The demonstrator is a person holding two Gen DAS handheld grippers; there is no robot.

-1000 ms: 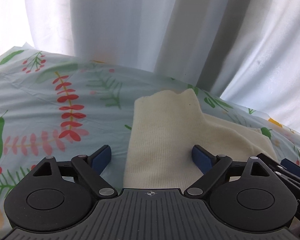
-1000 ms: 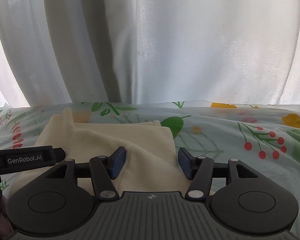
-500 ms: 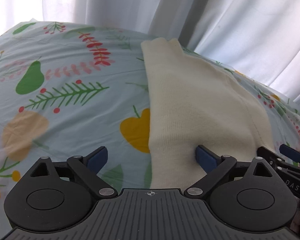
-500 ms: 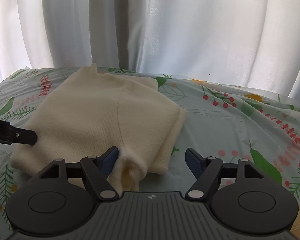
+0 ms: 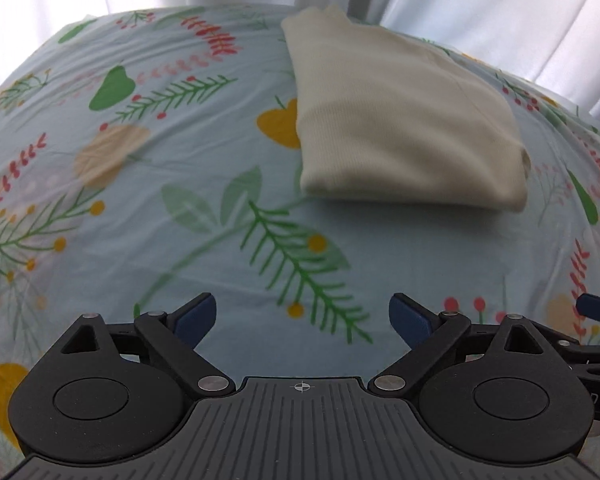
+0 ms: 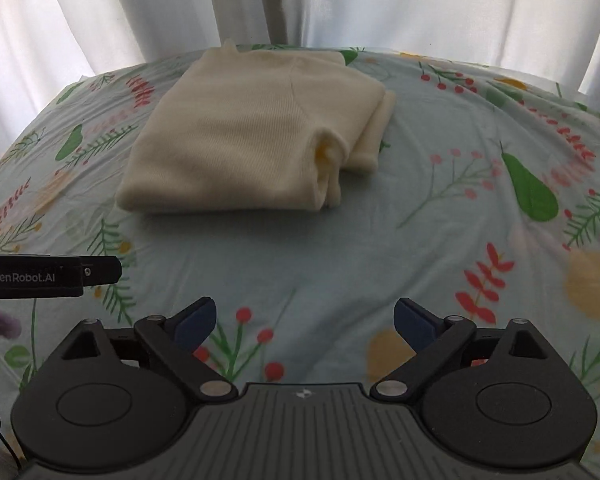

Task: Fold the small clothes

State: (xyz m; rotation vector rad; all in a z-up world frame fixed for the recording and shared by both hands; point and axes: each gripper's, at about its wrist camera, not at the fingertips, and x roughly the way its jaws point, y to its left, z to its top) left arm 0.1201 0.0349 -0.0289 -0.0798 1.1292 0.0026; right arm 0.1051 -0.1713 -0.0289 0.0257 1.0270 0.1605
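A cream knit garment (image 5: 404, 120) lies folded in a thick rectangle on the floral sheet (image 5: 180, 200); the right wrist view shows the same garment (image 6: 244, 136) with its layered edges at the right end. My left gripper (image 5: 302, 316) is open over bare sheet, well short of the garment's near fold, nothing between its blue pads. My right gripper (image 6: 305, 318) has its jaws opening wide, also with nothing between them, and hovers in front of the garment. The left gripper's black body (image 6: 48, 276) shows at the left edge of the right wrist view.
The light blue sheet (image 6: 460, 208) with leaves, berries and pears covers the whole surface. White curtains (image 6: 340, 4) hang close behind its far edge. A right gripper fingertip (image 5: 598, 310) pokes in at the right edge of the left wrist view.
Both grippers have pulled back from the garment, which lay between their jaws before and now rests folded farther away. The right jaws have spread wider.
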